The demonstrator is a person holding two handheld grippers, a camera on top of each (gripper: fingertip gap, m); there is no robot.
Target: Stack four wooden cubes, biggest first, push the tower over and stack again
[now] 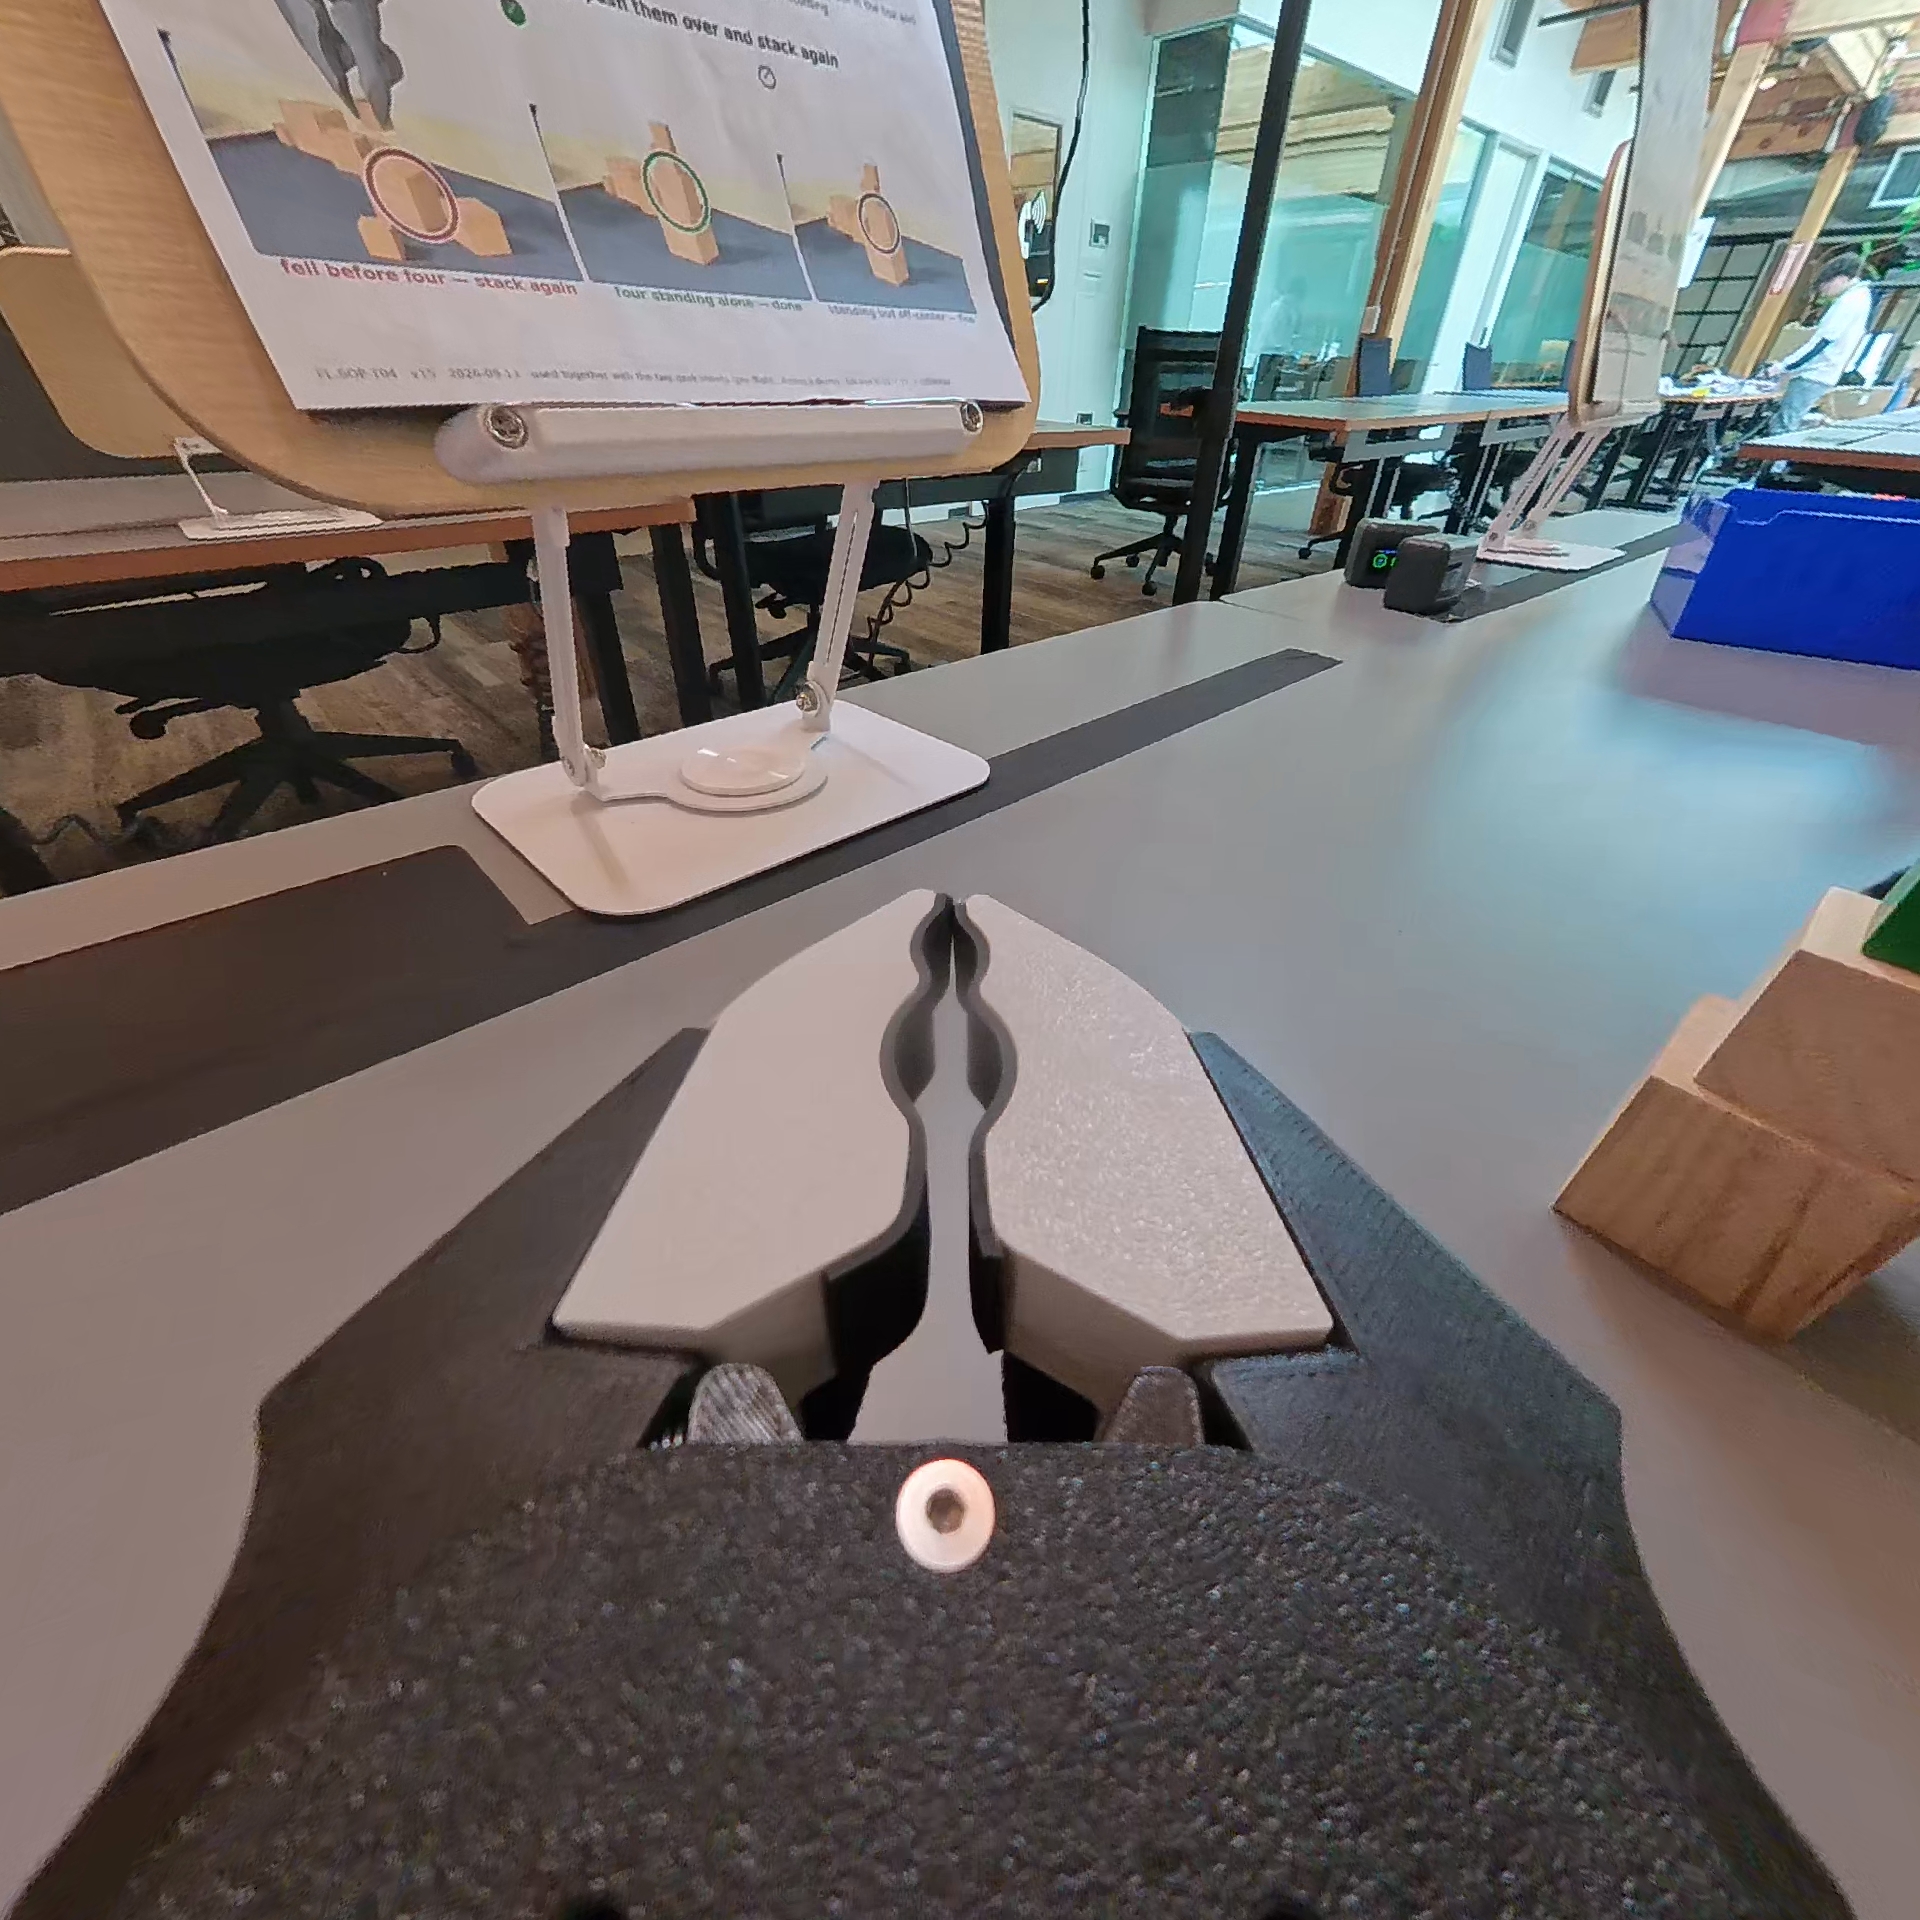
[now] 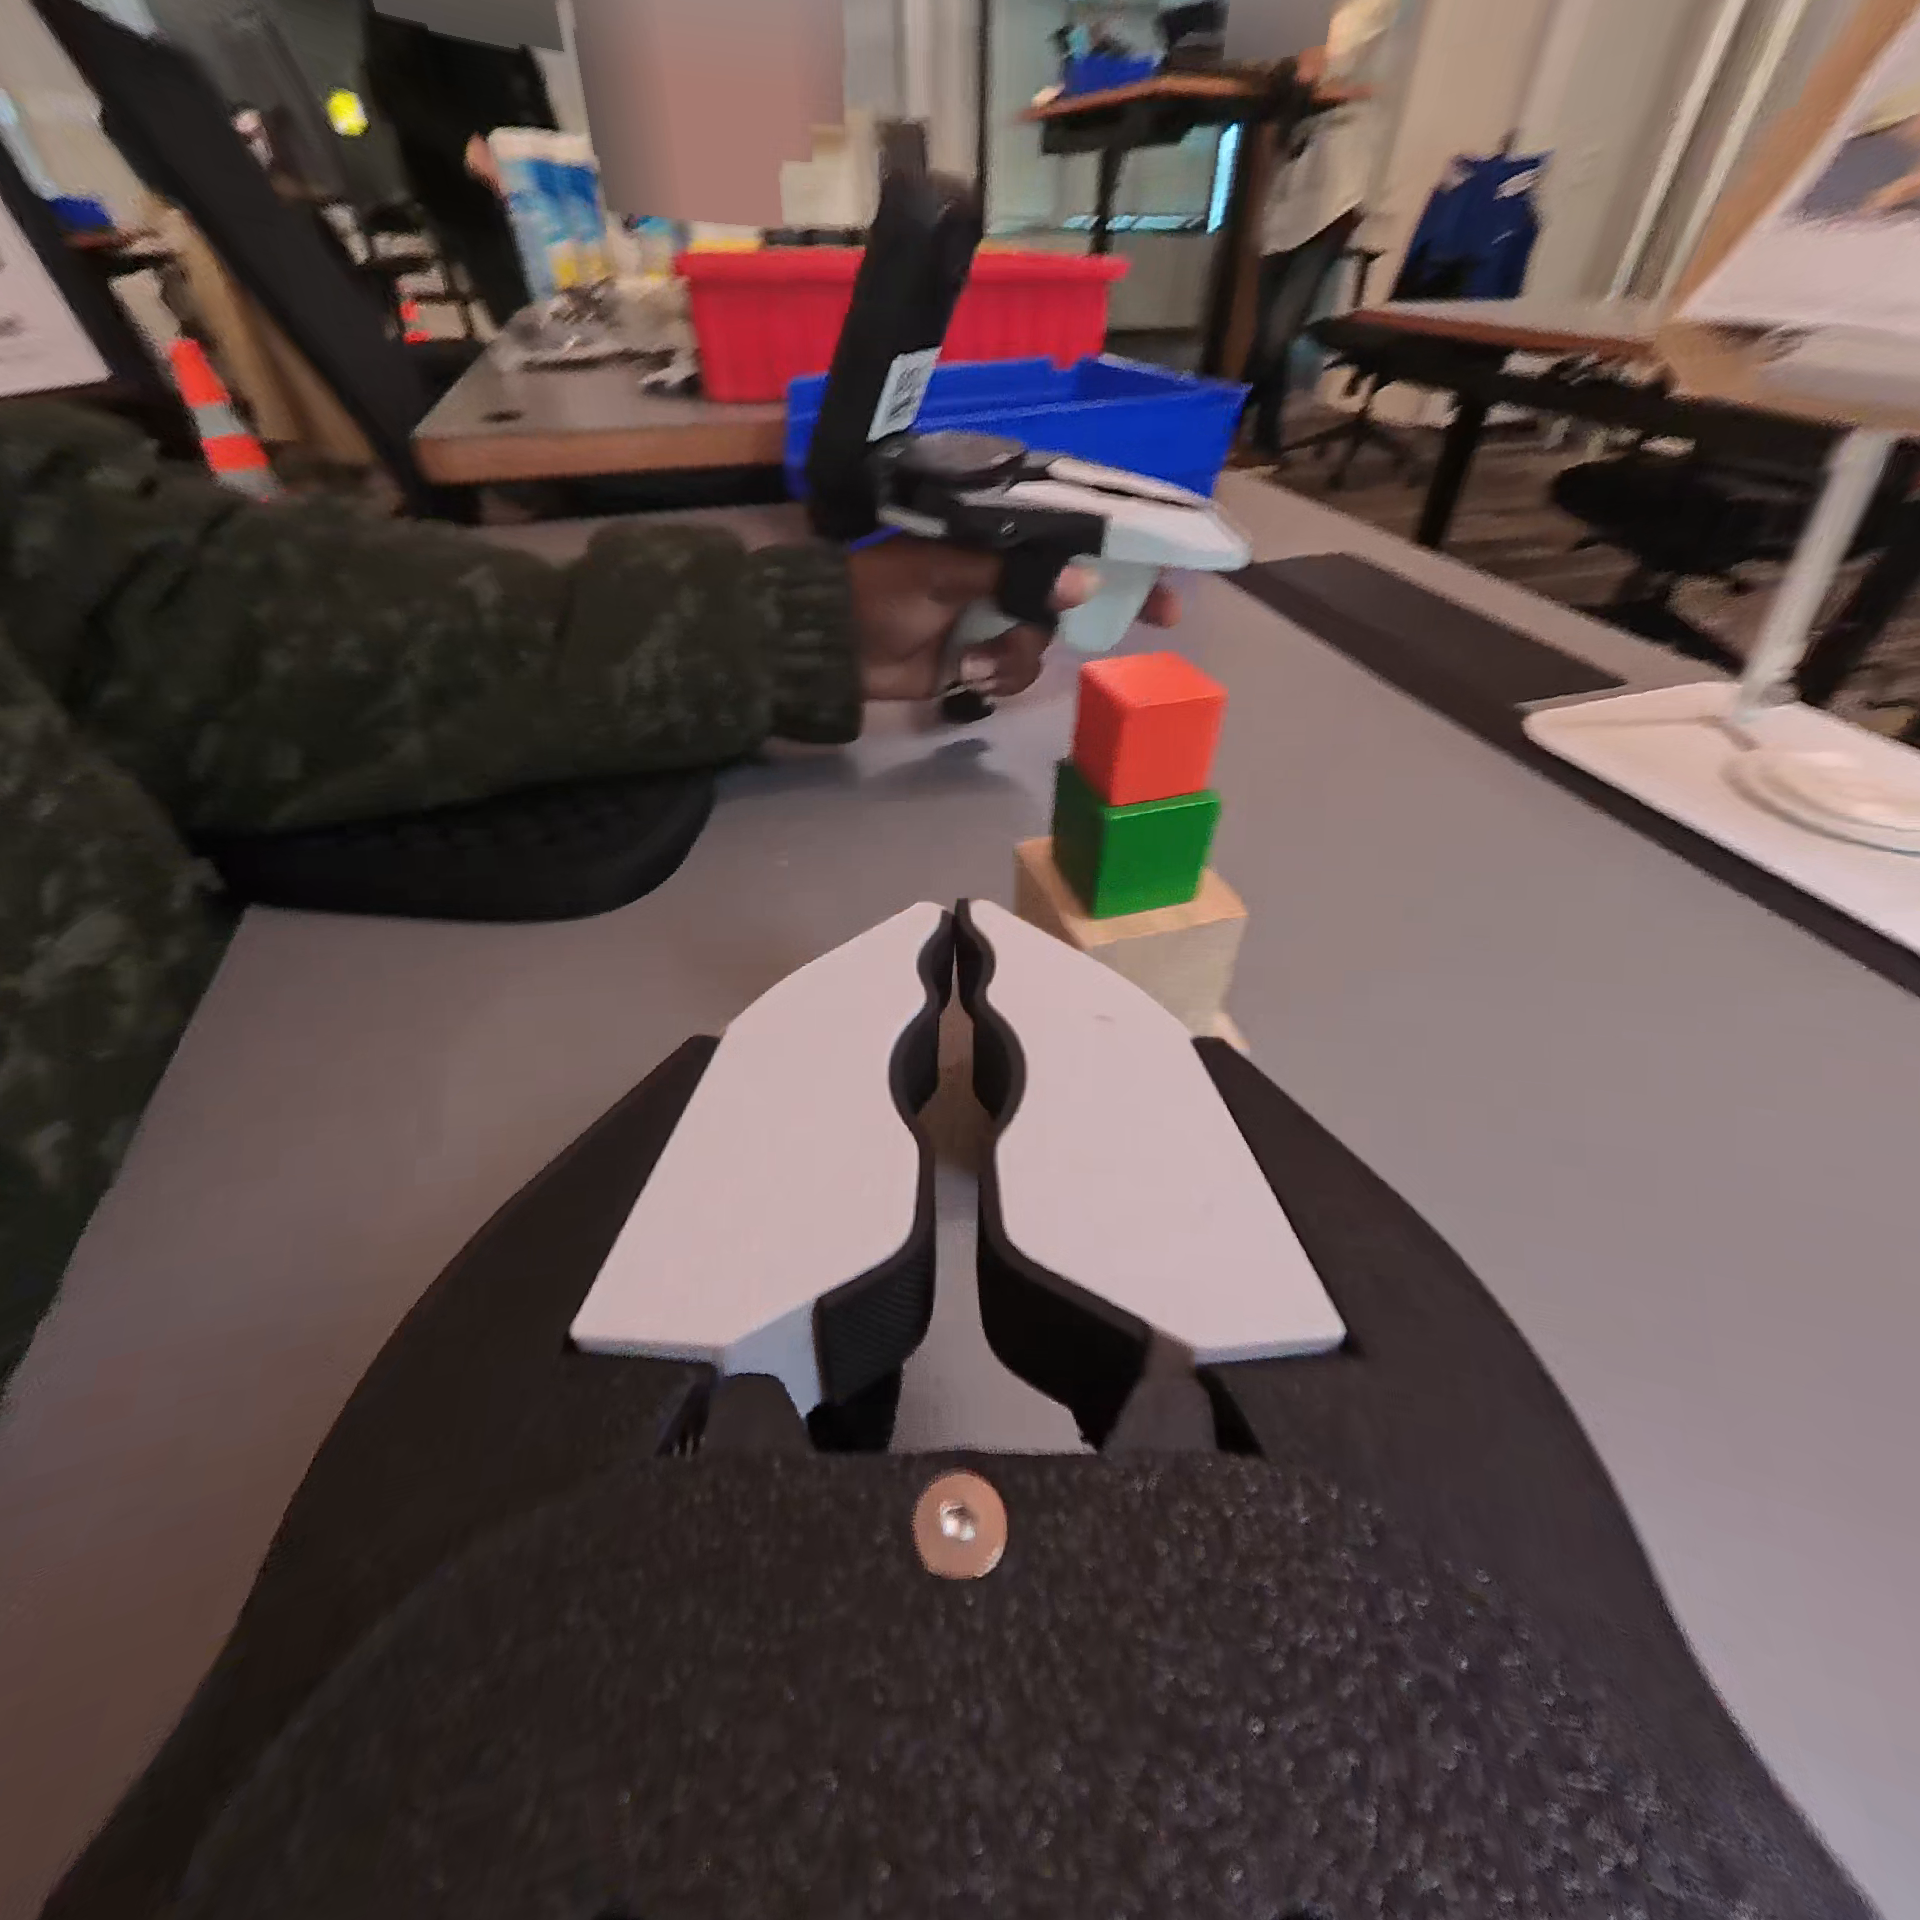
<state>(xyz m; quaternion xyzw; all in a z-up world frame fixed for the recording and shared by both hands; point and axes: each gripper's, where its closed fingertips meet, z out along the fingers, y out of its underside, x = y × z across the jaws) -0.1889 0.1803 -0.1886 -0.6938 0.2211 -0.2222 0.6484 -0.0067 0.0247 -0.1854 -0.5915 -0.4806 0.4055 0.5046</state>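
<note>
On the grey table point(image 2: 1455, 1143), stacked blocks point(image 2: 1143, 800); open office behind.

white tablet stand point(image 1: 727, 800) on grey table point(image 1: 1351, 935), printed sheet point(image 1: 582, 187) above; blue bin point(image 1: 1797, 582) far right; red bin point(image 2: 894, 312) behind.

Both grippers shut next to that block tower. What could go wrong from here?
1. The right gripper sits shut and empty just short of the stack; pushing forward or right could bump the wooden block and topple it.
2. The red cube sits offset on the green cube, which is itself off-centre on the wood, so a small knock may tip it.
3. The left gripper, shut, hovers just behind the red cube; lowering it could clip the top.
</note>
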